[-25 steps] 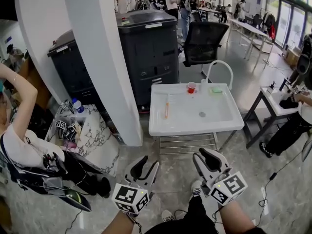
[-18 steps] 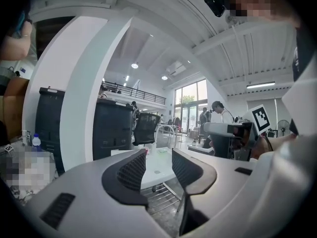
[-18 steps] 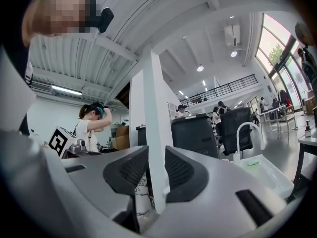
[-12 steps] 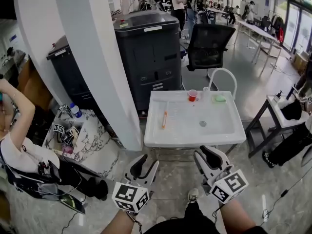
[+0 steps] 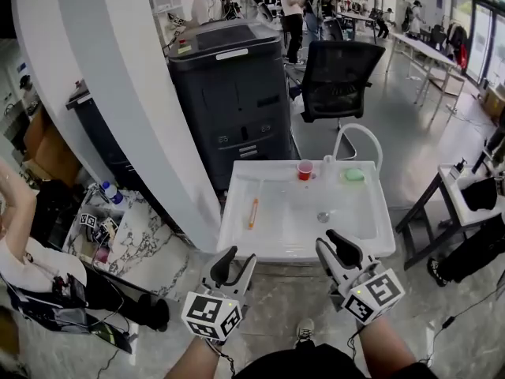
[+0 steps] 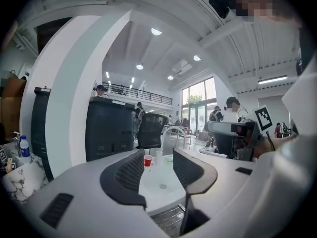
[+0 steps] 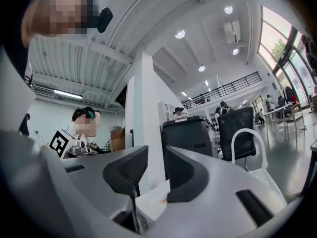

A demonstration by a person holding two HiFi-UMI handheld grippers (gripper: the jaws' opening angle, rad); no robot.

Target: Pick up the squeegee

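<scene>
Left gripper (image 5: 239, 257) spread, just been opening wider, nothing inside. Orange squeegee (image 5: 252, 212) lying flat in the left part of the white basin (image 5: 284, 229). Right gripper (image 5: 331, 245) gaping too, empty. Could easily skid on that slick bottom if nipped off-centre. Long axis near-to-far, far end leaning slightly right; blade end too small to tell.

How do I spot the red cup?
Find the white sink in front of the big black printer. At its far edge stands the red cup. It is the only red thing there; the sponge nearby is green.
</scene>
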